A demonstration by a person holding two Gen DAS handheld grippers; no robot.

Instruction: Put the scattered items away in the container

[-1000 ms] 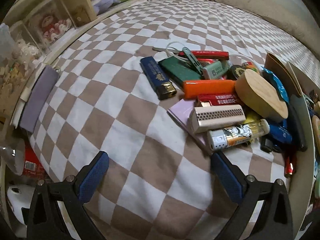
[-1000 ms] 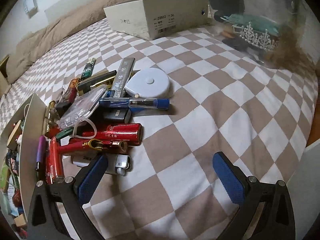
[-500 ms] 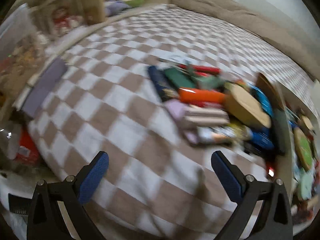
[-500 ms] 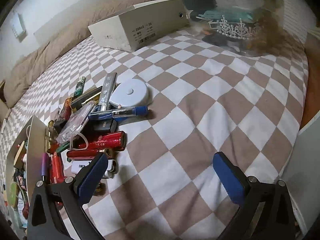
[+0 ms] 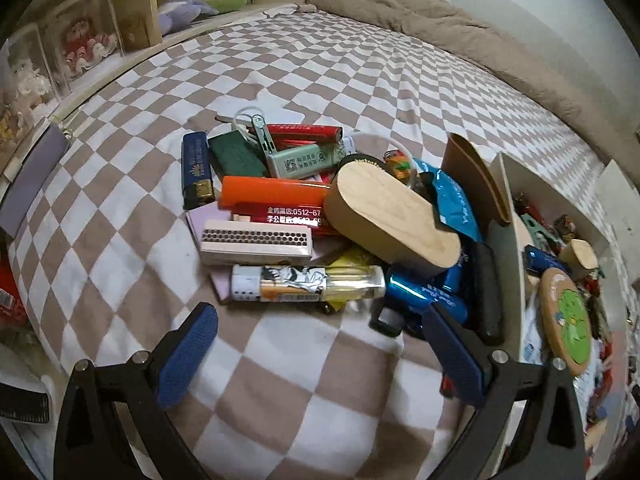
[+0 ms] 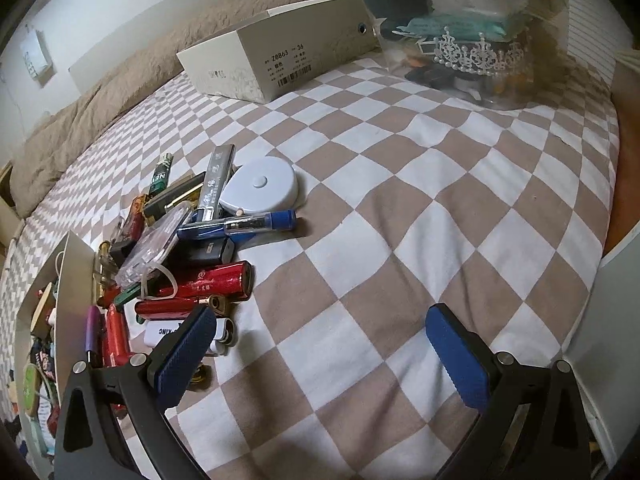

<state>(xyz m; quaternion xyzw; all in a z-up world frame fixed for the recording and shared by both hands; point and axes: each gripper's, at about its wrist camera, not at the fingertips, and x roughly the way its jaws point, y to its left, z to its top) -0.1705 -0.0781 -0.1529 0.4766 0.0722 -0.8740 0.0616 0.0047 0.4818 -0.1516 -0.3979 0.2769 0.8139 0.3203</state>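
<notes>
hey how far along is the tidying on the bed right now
Partly done: the box already holds several trinkets. In hand: nothing; the left tool and right tool are open, empty. Left: piles beside the box, including the orange lighter and round tape measure.

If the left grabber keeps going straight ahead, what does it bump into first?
Probably the clear bottle with the orange label, lying crosswise just ahead of the open left gripper. Depth is hard to judge here.

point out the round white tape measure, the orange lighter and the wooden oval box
round white tape measure (image 6: 262, 189), right wrist view, top face.
orange lighter (image 5: 276, 194), left wrist view, mid body.
wooden oval box (image 5: 394, 210), left wrist view, lid.
</notes>
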